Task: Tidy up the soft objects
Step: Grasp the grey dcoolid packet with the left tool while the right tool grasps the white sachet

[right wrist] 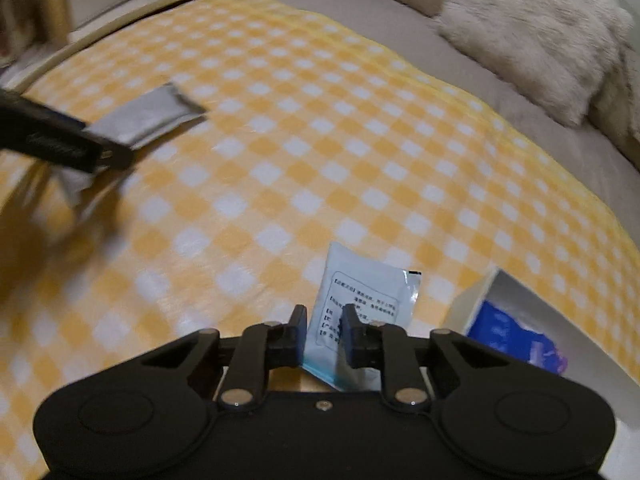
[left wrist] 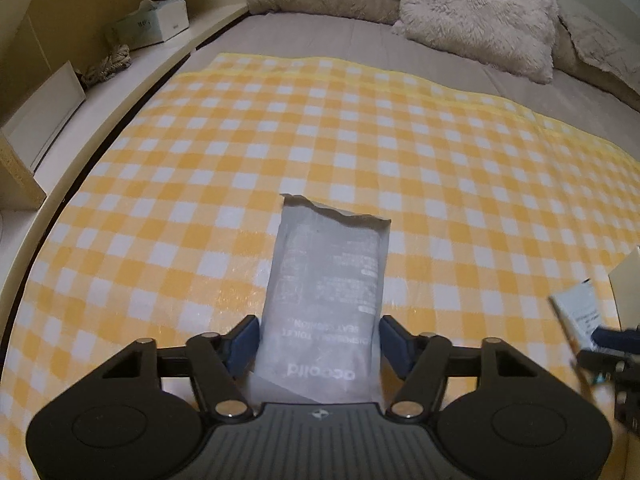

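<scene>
Over checked cloth: yellow-and-white gingham sheet (left wrist: 360,140)
Left gripper (left wrist: 318,340): clasps grey "accord" toilet-seat-cushion packet (left wrist: 324,280)
Right gripper (right wrist: 323,330): pinches pale-blue printed sachet (right wrist: 360,288)

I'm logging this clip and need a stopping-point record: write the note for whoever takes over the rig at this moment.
Left gripper: jaws closed on the grey packet, held lengthwise above the yellow checked cloth.
Right gripper: jaws closed on the small light-blue sachet, also lifted off the cloth.
White box sits at the near right on the cloth, open, with blue packaging already inside.
Done: both packets picked up; some items are in the box.
Left: probably place both held packets in the box. No other loose packets visible on the cloth.
</scene>
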